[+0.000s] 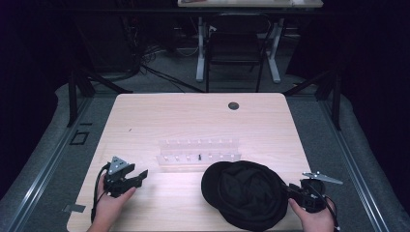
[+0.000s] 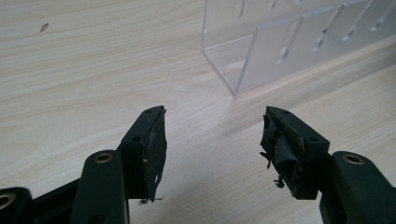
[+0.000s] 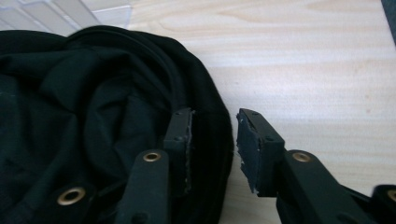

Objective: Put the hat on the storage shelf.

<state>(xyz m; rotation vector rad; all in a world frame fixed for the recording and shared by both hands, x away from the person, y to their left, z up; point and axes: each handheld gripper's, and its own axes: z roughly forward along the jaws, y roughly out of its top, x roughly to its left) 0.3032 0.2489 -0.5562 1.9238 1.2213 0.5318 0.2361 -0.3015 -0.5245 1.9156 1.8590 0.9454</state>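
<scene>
- Your right gripper sits at the lower right of the high view, against the right edge of the one black cap.
- In the right gripper view its fingers straddle the cap's rim: one finger lies over the inside of the fabric, the other stands outside over bare wood. A gap shows between the outer pad and the cloth, so you have the rim between the fingers at a middling spread but not pinched.
- The cap lies crown down, opening up, at the lower centre of the counter, just in front of the clear acrylic rack.
- Your left gripper rests at the lower left of the high view, well apart from the cap. In the left gripper view its fingers stand wide with nothing between them, pointing toward the rack's near corner.
- Progress, as a judgement: you are at the very start of the grasp. The approach to the rim looks done; closing on the fabric and whatever handling of the cap follows are left.
- Count: one cap, one clear rack in two rows, one small dark piece standing in the rack's front row, two grippers, one dark round grommet at the upper centre of the counter.
</scene>
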